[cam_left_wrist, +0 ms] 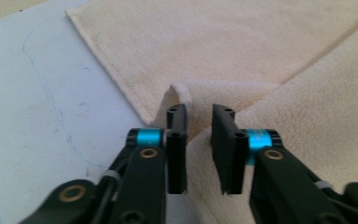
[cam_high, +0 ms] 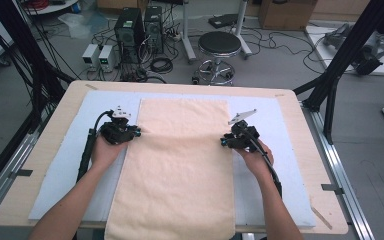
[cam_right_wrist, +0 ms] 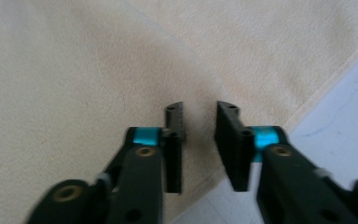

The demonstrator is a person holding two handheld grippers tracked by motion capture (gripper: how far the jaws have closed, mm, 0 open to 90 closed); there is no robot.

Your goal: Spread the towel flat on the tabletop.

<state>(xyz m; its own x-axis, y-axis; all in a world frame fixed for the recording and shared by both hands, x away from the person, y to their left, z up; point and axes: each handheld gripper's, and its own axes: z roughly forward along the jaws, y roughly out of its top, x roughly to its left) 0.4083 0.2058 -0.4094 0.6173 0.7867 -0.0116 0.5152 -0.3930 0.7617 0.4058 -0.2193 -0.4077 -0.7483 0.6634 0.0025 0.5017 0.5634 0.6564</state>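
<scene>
Straddling the towel's (cam_high: 177, 165) two long edges, both sets of jaws stand parted with a gap between them, gripping nothing. Left gripper (cam_left_wrist: 199, 122): a small raised fold of hem (cam_left_wrist: 179, 91) sits just beyond the jaw tips, not yet pinched. Right gripper (cam_right_wrist: 199, 116): jaws over flat cloth, right edge of the towel just beside them. Outward: left hand (cam_high: 105, 150) and right hand (cam_high: 252, 155) hold the grippers about midway along the towel, level with a faint crease across it. Towel lies lengthwise on a pale mat (cam_high: 55, 165), near end hanging over the table (cam_high: 300, 115) edge. Judgement: likely a fold; cloth is spread, grasp not made, all folding is left.
</scene>
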